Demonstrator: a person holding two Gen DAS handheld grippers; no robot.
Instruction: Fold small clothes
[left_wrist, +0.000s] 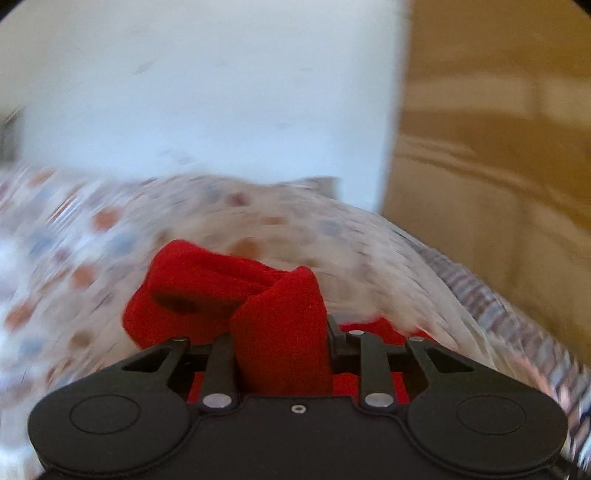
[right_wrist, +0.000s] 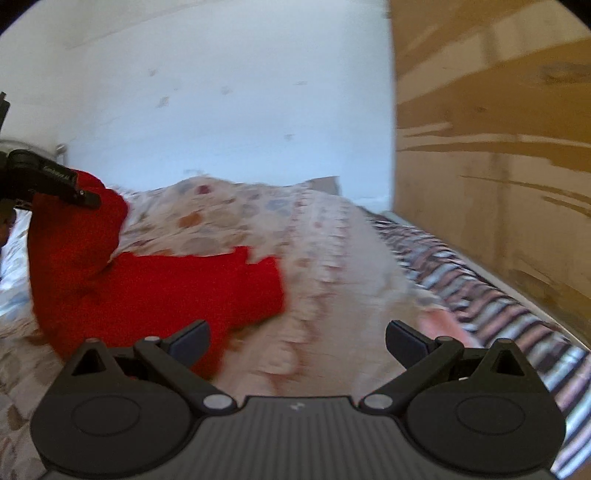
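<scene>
A small red garment (right_wrist: 155, 288) lies on a patterned bedspread (right_wrist: 314, 251). My left gripper (left_wrist: 280, 332) is shut on a fold of the red garment (left_wrist: 280, 325) and lifts that part above the bed. In the right wrist view the left gripper (right_wrist: 88, 199) shows at the far left, holding up the garment's left part. My right gripper (right_wrist: 295, 343) is open and empty, just right of the garment's near edge, above the bedspread.
A white wall (right_wrist: 221, 92) stands behind the bed. A wooden wardrobe panel (right_wrist: 498, 147) runs along the right side. A striped sheet (right_wrist: 498, 295) shows along the bed's right edge. Both views are motion-blurred.
</scene>
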